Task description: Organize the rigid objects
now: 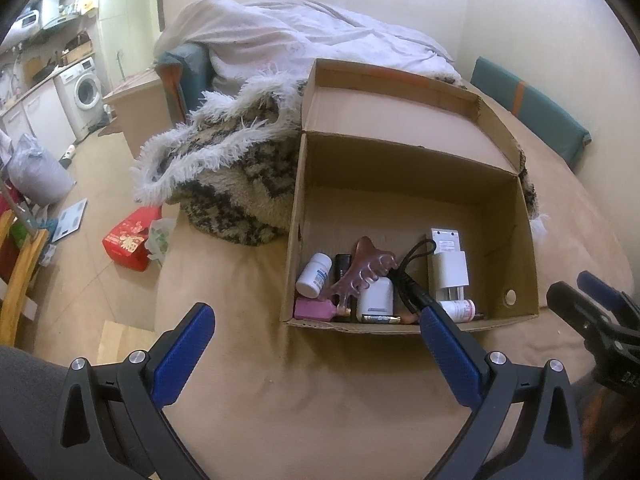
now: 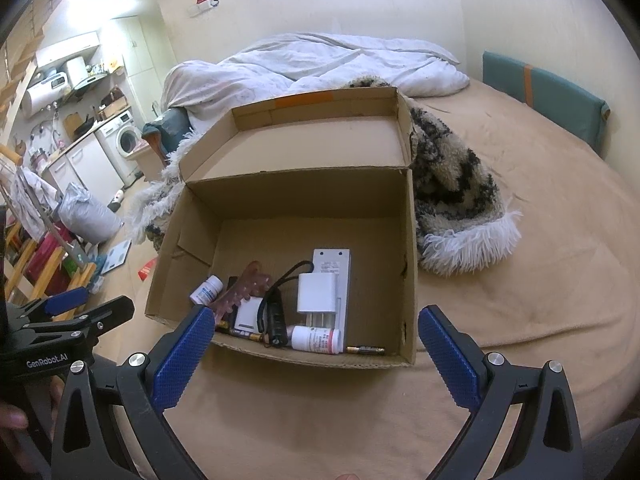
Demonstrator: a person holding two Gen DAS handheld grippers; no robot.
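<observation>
Cardboard box (image 1: 400,184) sits open on the bed (image 1: 320,380), its lid flap folded back toward the rumpled white duvet (image 1: 300,32) at the far end. From my seat I see both tools hovering over the bed's near edge, just short of the box's front wall. My left hand-held gripper (image 1: 318,332) has its jaws spread wide and nothing between them. My right hand-held gripper (image 2: 316,338) is the same: wide apart and empty.

Inside the box the objects are crowded against the near wall. A white pill bottle (image 1: 314,274) lies in the near-left corner, with a pink block (image 1: 314,308) just in front of it. A brown claw-shaped massager (image 1: 362,270) rests across a white adapter (image 1: 376,300). A black cable (image 1: 408,276) loops beside them. To the right lies a white battery charger (image 2: 330,286), and a second white bottle with red print (image 2: 316,340) lies on its side against the front wall, next to a gold-tipped battery (image 2: 366,350). The box's far half is bare cardboard.

A shaggy black-and-cream rug (image 2: 452,184) is bunched against the box's far side.
</observation>
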